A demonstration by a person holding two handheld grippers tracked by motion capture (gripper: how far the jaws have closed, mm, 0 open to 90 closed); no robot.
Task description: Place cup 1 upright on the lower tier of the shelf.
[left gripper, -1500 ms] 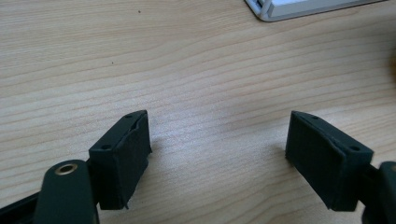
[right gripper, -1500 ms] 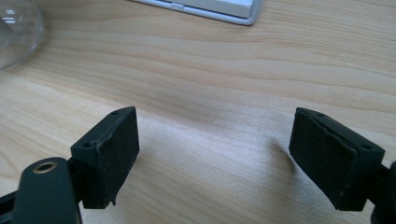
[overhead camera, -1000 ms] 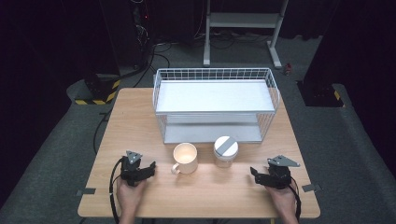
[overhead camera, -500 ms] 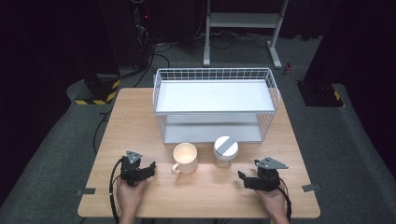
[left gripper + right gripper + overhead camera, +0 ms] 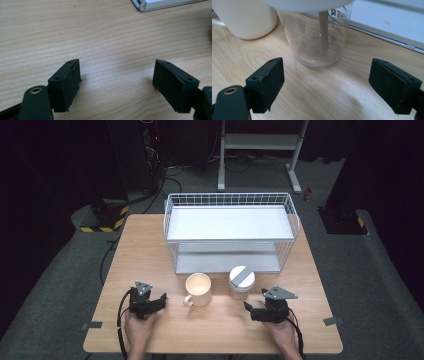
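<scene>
Since the earlier high views, the right gripper (image 5: 248, 308) has slid leftward along the table's (image 5: 150, 245) near edge, from out by the right corner to a spot just in front of the jar (image 5: 241, 281), and its jaws have just been opening; they now stand wide with nothing between them, only bare wood. The left gripper (image 5: 162, 301) sits where it was, near the front left, jaws apart and empty, pointing toward the mug (image 5: 198, 289). Mug, jar and rack (image 5: 230, 225) have not shifted: the mug and jar stand side by side, close but apart, just in front of the rack. In the right gripper view the jar (image 5: 319, 40) is close ahead of the jaws, its lid cut off at the top, lettering on the clear wall only partly readable, and the mug (image 5: 245, 18) beside it loses its top and handle to the frame edge. In the left gripper view a rack corner (image 5: 150, 5) barely enters at the top
</scene>
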